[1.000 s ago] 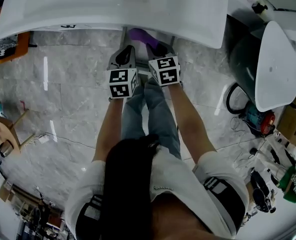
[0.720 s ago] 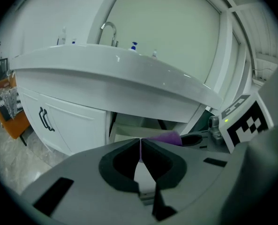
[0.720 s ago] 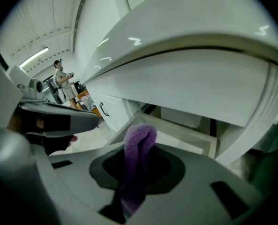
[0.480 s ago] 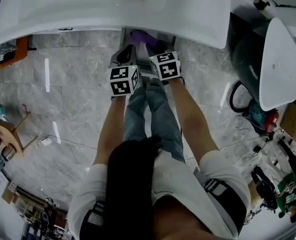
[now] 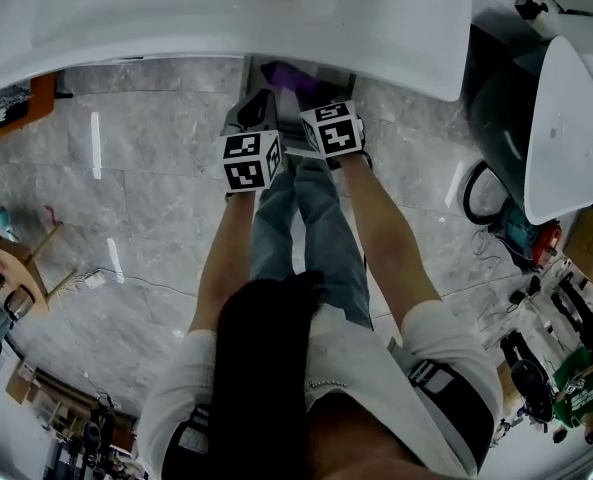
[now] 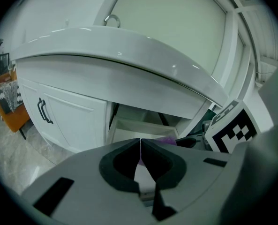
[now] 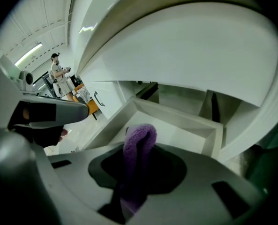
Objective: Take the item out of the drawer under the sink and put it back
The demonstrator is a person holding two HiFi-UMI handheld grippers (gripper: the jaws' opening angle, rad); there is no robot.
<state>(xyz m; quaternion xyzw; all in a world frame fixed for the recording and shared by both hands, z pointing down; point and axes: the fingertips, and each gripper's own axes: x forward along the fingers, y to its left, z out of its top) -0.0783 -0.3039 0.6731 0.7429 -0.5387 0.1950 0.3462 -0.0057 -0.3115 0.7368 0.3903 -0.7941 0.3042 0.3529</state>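
Under the white sink counter [image 5: 226, 8] the drawer [image 7: 176, 117] stands open, just ahead of and below both grippers. The right gripper [image 7: 136, 172] carries the purple cloth [image 7: 138, 144] upright, its fingers pinching it after easing slightly apart. The left gripper [image 6: 140, 158] has its fingers closed together, empty.

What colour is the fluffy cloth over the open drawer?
Purple. The cloth shows best in the right gripper view.

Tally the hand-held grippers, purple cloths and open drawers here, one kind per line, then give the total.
Purple cloth: 1
Open drawer: 1
Hand-held gripper: 2, left shut and empty, right pinching the cloth, its jaws just eased slightly wider
Total: 4
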